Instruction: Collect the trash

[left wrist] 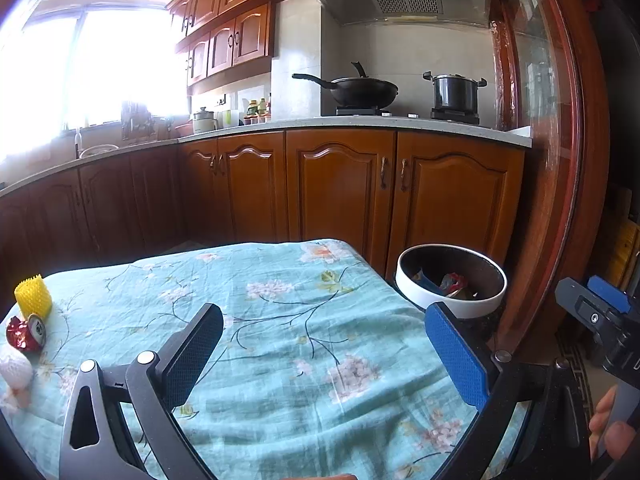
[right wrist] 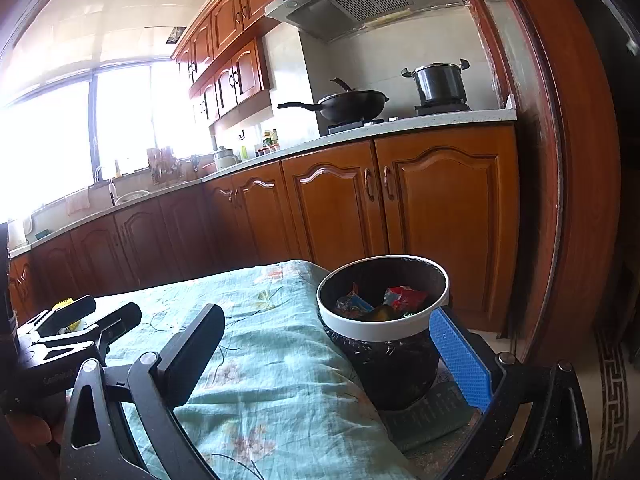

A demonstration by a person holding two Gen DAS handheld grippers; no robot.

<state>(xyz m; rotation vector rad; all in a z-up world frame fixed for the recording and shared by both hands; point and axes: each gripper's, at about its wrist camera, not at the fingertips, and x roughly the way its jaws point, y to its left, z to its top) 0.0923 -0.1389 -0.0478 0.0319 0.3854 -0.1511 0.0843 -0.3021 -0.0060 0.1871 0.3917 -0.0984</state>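
A white-rimmed trash bin [left wrist: 452,304] with a black liner stands beside the table's right edge; it holds several wrappers [right wrist: 402,298]. On the table's left lie a yellow foam net [left wrist: 33,296], a crushed red can [left wrist: 26,333] and a white foam net [left wrist: 15,369]. My left gripper [left wrist: 324,356] is open and empty above the floral tablecloth [left wrist: 280,312]. My right gripper [right wrist: 328,356] is open and empty, close in front of the bin [right wrist: 382,322]. The left gripper [right wrist: 92,312] also shows in the right wrist view.
Wooden cabinets [left wrist: 340,188] and a counter with a wok [left wrist: 360,90] and pot [left wrist: 456,92] stand behind the table. A wooden door frame [left wrist: 560,160] rises to the right of the bin. The right gripper [left wrist: 600,312] shows at the right edge.
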